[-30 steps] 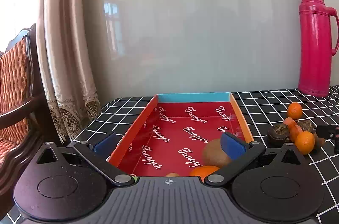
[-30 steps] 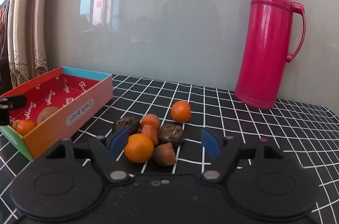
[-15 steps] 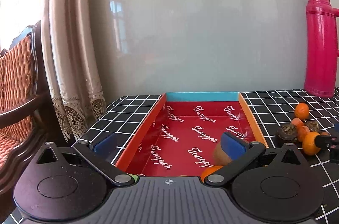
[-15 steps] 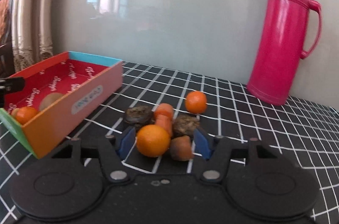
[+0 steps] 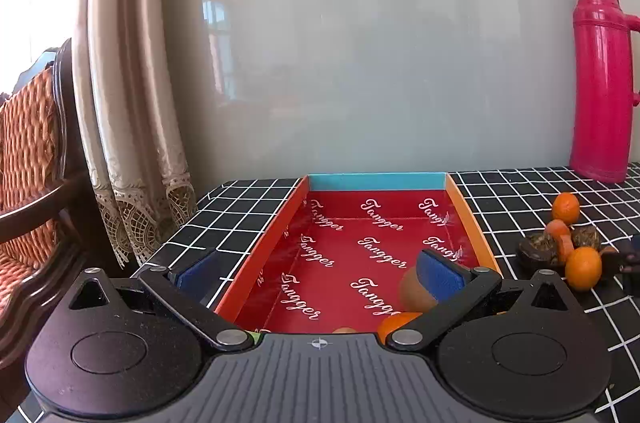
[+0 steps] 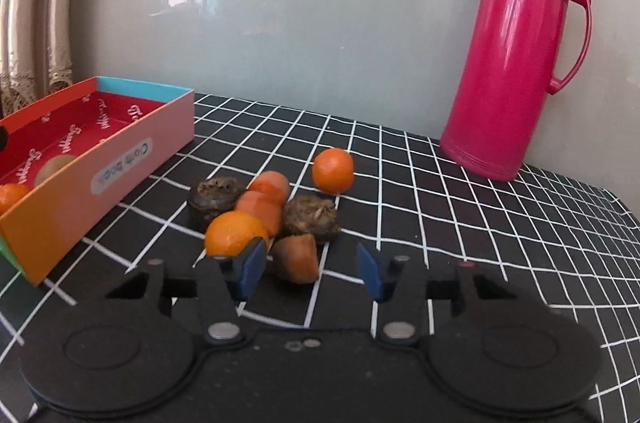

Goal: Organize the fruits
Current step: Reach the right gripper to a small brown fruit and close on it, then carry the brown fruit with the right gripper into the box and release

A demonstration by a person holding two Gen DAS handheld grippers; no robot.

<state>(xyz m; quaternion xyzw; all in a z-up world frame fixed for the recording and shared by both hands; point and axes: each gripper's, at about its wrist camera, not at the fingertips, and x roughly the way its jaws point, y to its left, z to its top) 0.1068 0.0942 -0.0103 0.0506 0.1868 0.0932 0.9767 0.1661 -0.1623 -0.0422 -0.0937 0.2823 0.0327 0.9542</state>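
Over on the left, the left gripper (image 5: 318, 269) hangs wide and empty above the near end of the red box (image 5: 472, 223), straddling its left wall, 1 pad outside, 1 inside. Down in the box sit a brown kiwi (image 5: 412, 289) and an orange mandarin (image 5: 394, 323), both at the near right corner, partly hidden behind the inner finger.

Moving right onto the black grid bench (image 6: 460, 223), the loose pile waits just beside the box: 2 dark shrivelled fruits, a few orange pieces, a big mandarin (image 6: 234, 233), and 1 mandarin (image 6: 333, 170) apart at the back.

Now the right gripper (image 6: 310, 269), held wide, is low at the pile's near edge, with the brown cone-shaped fruit (image 6: 298, 257) sitting between its pads. That looks like the pick. The left pad is right up against the big mandarin, so the tidy play is to nudge forward, centre the cone fruit, and close gently. Squeeze off-centre and it may squirt out or drag the mandarin along.

Far right, the pink thermos (image 6: 516, 63) stands well clear.
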